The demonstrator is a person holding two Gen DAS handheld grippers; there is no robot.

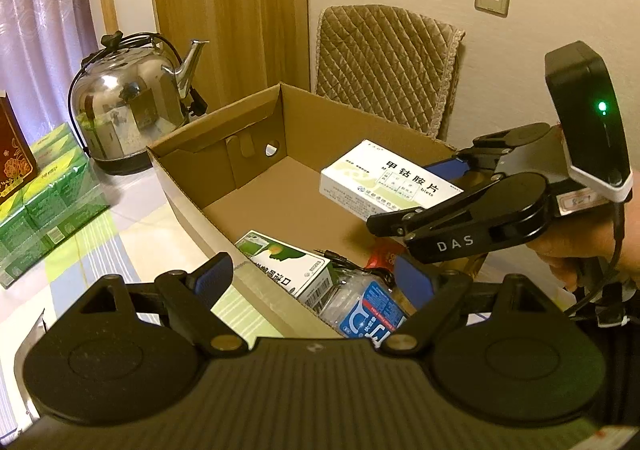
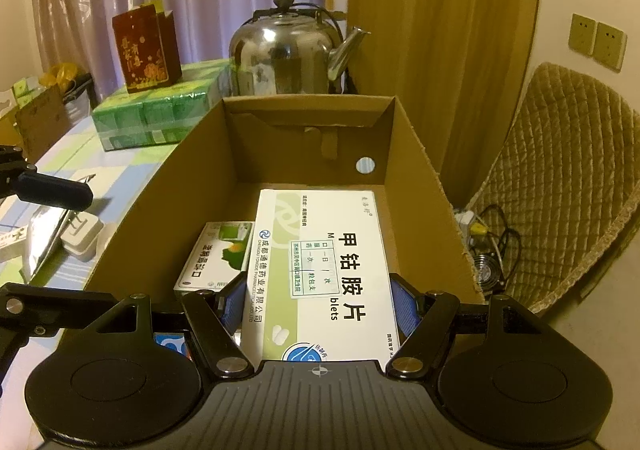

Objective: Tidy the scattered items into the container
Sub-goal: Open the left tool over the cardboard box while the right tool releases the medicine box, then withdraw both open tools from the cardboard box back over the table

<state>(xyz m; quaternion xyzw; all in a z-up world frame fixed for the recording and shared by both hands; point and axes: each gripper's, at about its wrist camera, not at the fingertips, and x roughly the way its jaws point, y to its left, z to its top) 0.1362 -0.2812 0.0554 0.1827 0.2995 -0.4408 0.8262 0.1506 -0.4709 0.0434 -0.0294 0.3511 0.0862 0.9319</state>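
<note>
Tabletop under a pale checked cloth (image 1: 132, 246) carries the open cardboard box (image 2: 192, 185), with a steel kettle (image 2: 286, 53) and green tissue packs (image 2: 156, 117) behind it. Your right gripper (image 2: 318, 300) is clamped on the large white medicine box (image 2: 332, 250), blue pads against both long edges, holding it over the box interior. Your left gripper (image 1: 320, 276) hangs at the box's near wall, jaws spread wide, gripping nothing. Already inside lie a smaller green-and-white carton (image 1: 288, 266) and a plastic water bottle (image 1: 360, 302).
</note>
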